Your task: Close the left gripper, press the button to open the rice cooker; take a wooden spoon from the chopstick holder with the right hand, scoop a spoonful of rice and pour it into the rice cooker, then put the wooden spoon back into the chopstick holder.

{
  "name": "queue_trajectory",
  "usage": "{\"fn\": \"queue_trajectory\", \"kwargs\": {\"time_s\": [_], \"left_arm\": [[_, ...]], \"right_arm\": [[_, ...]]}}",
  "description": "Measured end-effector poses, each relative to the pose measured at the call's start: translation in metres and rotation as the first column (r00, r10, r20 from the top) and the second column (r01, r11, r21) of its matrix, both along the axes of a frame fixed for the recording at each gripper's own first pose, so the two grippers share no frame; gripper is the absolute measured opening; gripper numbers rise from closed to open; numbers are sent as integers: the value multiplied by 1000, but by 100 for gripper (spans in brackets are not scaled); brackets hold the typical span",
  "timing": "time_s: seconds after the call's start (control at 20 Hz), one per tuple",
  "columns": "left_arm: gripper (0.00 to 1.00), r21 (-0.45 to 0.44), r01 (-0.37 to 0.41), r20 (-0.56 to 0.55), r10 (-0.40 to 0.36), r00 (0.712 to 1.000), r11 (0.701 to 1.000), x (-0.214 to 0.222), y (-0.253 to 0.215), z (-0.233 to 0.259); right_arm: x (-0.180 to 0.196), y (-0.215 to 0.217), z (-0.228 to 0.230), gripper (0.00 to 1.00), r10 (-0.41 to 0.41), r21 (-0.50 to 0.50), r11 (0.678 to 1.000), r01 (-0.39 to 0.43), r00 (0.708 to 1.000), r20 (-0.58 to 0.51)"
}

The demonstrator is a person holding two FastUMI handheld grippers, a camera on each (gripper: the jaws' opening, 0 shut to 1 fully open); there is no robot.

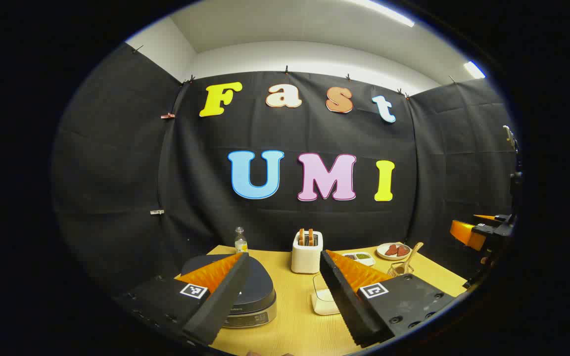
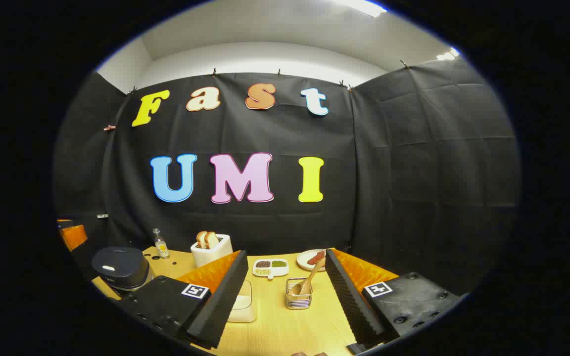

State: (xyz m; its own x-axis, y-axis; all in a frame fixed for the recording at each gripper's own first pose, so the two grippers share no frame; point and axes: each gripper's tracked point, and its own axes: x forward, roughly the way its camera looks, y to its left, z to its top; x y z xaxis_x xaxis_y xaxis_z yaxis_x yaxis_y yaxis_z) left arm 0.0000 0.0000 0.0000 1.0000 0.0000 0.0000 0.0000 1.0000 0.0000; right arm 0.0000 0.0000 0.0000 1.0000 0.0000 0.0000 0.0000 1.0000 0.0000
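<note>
I hold both grippers spread wide, gripping nothing: left gripper (image 1: 285, 291) above the lidded rice cooker (image 1: 248, 291), right gripper (image 2: 282, 291) short of the chopstick holder (image 2: 299, 300) with its wooden spoon (image 2: 308, 282). Pressing with fingers apart risks straddling the button, so the lid would stay shut

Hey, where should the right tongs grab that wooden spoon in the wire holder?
Probably on the bare handle of the wooden spoon, above the rim of the chopstick holder. Its bowl end sits down inside the holder and the handle leans up and away toward the plate, so come from above with the right tongs, open, straddling the handle crosswise.
</note>
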Motion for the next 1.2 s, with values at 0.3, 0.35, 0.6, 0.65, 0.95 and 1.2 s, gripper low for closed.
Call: {"fn": "queue_trajectory", "kwargs": {"time_s": [0.3,0.35,0.6,0.65,0.95,1.2], "left_arm": [[96,15,14,-1,-14,1000,1000,8,6,1],[96,21,18,3,-18,1000,1000,8,6,3],[96,0,33,-5,-33,999,999,8,3,-2],[96,-4,32,-6,-32,999,999,7,3,-2],[96,-1,12,-3,-12,1000,1000,2,10,-1],[96,-18,-19,-18,18,1000,1000,1,25,-5]], "right_arm": [[-2,-5,-3,98,-46,15,999,46,999,-5],[-3,-4,-4,98,-52,18,999,52,999,-6],[-13,-3,-10,98,-56,20,998,56,998,-18],[-14,-2,-10,98,-54,17,998,55,998,-19],[-19,6,-15,98,-28,14,1000,28,999,-35],[-21,15,-15,98,-7,8,1000,8,999,-33]]}}
